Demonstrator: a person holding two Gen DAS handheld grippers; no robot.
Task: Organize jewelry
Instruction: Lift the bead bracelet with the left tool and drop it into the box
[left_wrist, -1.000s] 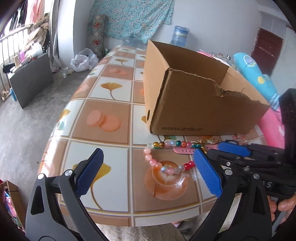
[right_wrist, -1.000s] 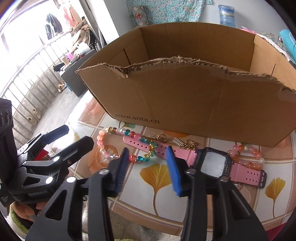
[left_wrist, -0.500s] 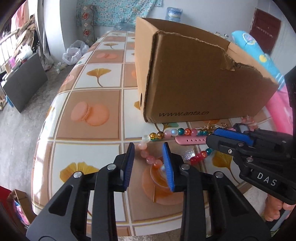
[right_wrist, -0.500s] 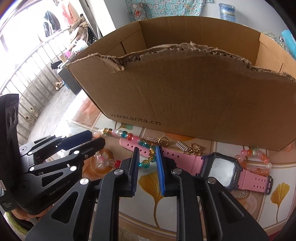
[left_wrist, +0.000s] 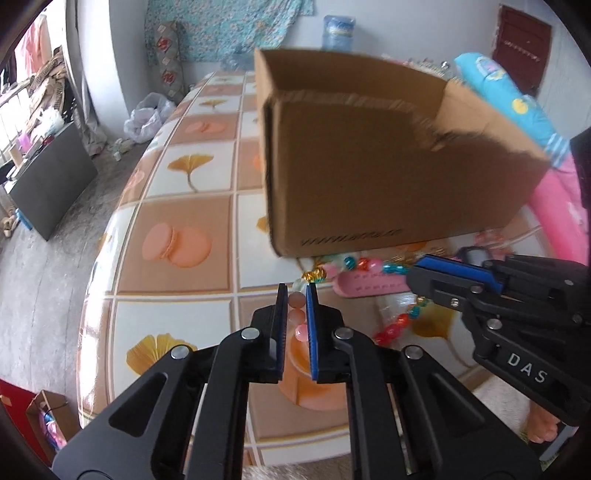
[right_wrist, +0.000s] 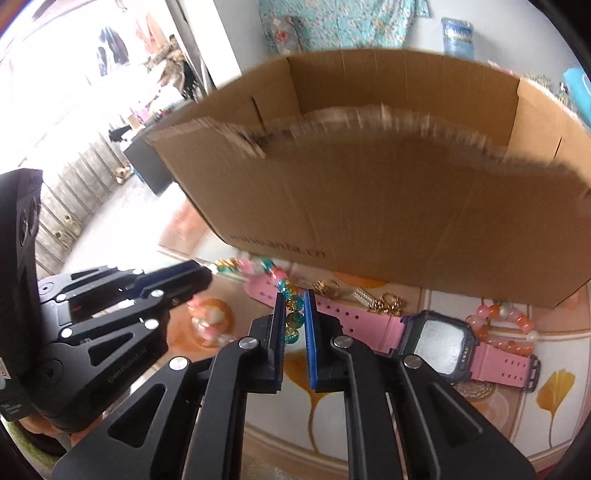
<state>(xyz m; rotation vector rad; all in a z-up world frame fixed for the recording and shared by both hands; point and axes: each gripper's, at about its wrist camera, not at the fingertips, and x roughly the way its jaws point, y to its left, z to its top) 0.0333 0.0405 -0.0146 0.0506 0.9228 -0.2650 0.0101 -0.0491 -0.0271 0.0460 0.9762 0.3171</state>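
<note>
A multicoloured bead necklace (left_wrist: 369, 264) lies in a loop on the tiled table (left_wrist: 173, 295) before an open cardboard box (left_wrist: 369, 177). My left gripper (left_wrist: 296, 291) is closing on its pale pink beads, which sit between the blue pads. In the right wrist view my right gripper (right_wrist: 294, 299) is closing on the necklace's (right_wrist: 275, 274) teal and gold beads, which fill the gap between its pads. The two grippers stand close together, the left gripper (right_wrist: 205, 273) just left of the right one.
A pink digital watch (right_wrist: 437, 341), gold chains (right_wrist: 384, 301) and a pink bead bracelet (right_wrist: 506, 325) lie along the foot of the box (right_wrist: 369, 206). The table edge runs near both grippers. A dark cabinet (left_wrist: 51, 184) stands on the floor at left.
Both grippers have gone from wide apart to nearly shut around the necklace beads. The left one moved right and forward over the bead loop.
</note>
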